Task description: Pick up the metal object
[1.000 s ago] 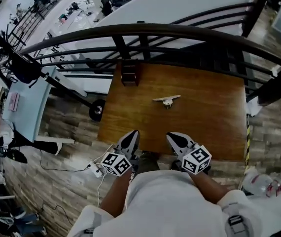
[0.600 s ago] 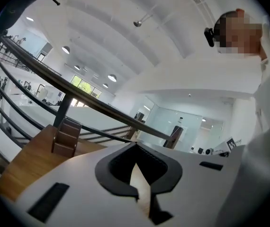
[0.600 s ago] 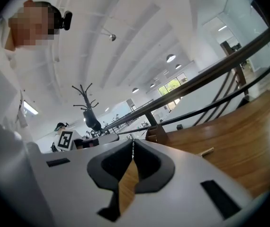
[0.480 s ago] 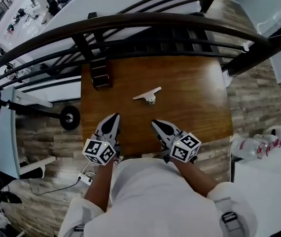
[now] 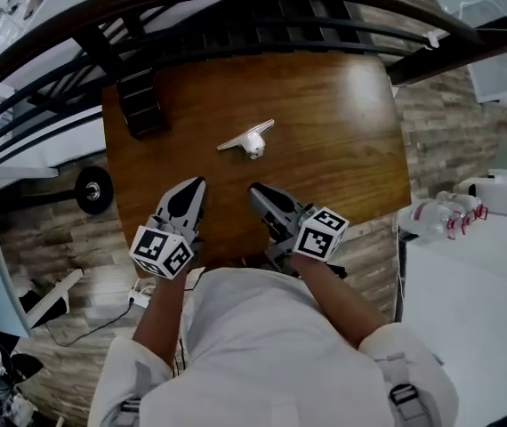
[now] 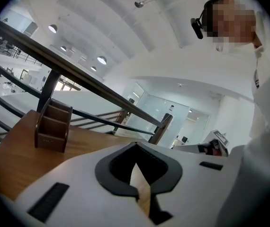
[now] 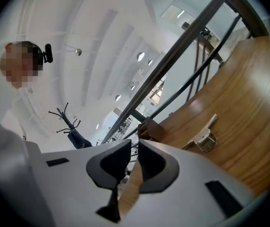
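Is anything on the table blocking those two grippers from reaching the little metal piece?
Nothing visible. Only bare table lies between the metal object and the left gripper or right gripper; the brown organizer stands aside, far left.

The wooden counter (image 5: 342, 149) is mostly bare. From the left gripper (image 5: 197, 183) and right gripper (image 5: 254, 188) at its near edge to the metal object (image 5: 247, 140) near the middle, nothing stands on the wood, so the way straight ahead is open. The whole right half of the counter offers free room as well. The one obstacle on top is a brown wooden organiser (image 5: 140, 103) at the far left corner, well apart from the object. A dark railing (image 5: 262, 36) runs close along the far edge and closes off the room behind. A white table (image 5: 467, 310) with bottles (image 5: 431, 216) stands just beside the right edge
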`<state>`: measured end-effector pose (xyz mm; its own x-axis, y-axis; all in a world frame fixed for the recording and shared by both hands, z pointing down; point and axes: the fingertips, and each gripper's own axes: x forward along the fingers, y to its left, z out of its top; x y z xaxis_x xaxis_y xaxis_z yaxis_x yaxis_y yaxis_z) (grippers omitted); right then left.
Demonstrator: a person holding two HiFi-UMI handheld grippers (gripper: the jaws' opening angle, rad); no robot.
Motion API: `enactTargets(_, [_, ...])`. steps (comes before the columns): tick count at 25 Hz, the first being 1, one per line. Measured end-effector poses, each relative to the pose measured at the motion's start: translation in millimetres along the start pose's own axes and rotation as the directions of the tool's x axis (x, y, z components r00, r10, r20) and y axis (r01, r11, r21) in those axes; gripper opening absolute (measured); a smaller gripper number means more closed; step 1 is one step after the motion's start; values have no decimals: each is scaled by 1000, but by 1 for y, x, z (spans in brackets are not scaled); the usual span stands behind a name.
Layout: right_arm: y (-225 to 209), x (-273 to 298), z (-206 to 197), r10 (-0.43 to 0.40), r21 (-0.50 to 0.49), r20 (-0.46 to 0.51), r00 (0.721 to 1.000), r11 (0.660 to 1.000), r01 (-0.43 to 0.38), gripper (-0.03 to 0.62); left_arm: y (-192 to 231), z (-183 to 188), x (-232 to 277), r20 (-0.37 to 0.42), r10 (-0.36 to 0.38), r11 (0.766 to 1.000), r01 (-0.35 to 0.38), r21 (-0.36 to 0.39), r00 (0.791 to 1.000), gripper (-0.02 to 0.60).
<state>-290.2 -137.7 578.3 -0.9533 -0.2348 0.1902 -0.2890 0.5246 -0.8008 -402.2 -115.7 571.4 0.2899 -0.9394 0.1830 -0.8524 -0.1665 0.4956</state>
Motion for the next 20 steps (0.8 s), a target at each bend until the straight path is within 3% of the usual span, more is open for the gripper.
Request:
enactTargets(7, [-56, 31, 9, -10, 242, 35, 999, 970, 2, 81, 22, -24, 30, -44, 2, 999, -4, -51, 999, 14])
enactTargets(9, [-85, 33, 10, -61, 318, 59, 996, 947, 39, 92, 24, -33, 39, -65, -7, 998, 3, -63, 998, 14])
enactTargets(11, [-120, 32, -3, -164, 414, 43, 985, 900, 132, 104, 31, -40, 46, -90, -9, 997, 2, -78, 996, 14])
enactTargets(14, [-164, 28, -22, -333, 548, -48, 942, 779, 304, 130, 46, -47, 66, -114, -5, 995, -6, -98, 993, 14])
enactTargets(15, [-177, 31, -20, -354, 569, -62, 933, 755, 324, 133, 51, -48, 76, -121, -1, 994, -12, -106, 993, 14])
enactTargets(20, [-195, 43, -9, -327, 600, -3, 945, 755, 263, 133, 63, -56, 82, -152, 37, 989, -58, -137, 988, 14])
